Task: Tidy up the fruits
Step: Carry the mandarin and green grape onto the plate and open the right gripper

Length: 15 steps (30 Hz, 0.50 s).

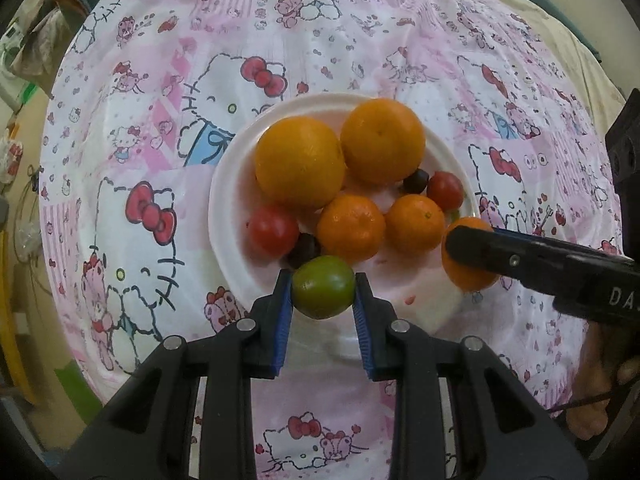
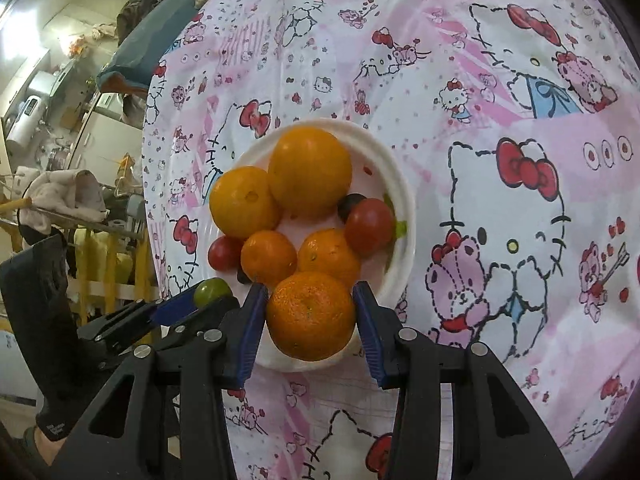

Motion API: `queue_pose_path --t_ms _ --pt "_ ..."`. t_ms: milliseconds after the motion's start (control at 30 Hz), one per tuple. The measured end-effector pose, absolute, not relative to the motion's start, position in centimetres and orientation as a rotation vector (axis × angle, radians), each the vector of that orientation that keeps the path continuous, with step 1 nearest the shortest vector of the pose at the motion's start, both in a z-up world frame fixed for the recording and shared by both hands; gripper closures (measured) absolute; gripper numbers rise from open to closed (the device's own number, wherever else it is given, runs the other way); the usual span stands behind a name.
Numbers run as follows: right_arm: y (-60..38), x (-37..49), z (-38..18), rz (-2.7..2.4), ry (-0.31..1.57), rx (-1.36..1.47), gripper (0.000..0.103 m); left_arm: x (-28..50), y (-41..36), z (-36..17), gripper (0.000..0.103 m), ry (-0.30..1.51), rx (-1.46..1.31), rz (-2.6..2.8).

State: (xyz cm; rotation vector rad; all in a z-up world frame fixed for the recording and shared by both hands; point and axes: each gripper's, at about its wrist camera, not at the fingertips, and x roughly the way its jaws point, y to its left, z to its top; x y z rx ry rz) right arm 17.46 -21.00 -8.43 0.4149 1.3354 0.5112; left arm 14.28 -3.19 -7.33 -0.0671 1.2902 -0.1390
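Left gripper (image 1: 323, 294) clamps lime (image 1: 323, 293), right gripper (image 2: 311, 316) clamps mandarin (image 2: 311, 316), both poised at plate (image 1: 228, 184) rim, likely for adding to pile.

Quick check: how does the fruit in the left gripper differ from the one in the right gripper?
The green fruit in the left gripper is green and smooth-skinned; the mandarin in the right gripper is orange with a dimpled peel. The green fruit looks smaller than the mandarin, about the size of the tomatoes. The green fruit sits at the plate's near rim, the mandarin at its right edge. Both are roundish and clamped between blue pads.
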Motion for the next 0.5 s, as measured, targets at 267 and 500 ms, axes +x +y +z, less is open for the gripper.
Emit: queue_pose_path --t_ms 267,500 --pt "-21.10 17.38 -9.44 0.521 1.372 0.455 0.055 14.57 -3.41 -7.96 0.077 1.310 -0.098 -0.154" --pt "-21.12 17.33 -9.03 0.537 1.368 0.494 0.036 14.88 -3.55 -7.85 0.077 1.306 -0.097 -0.151"
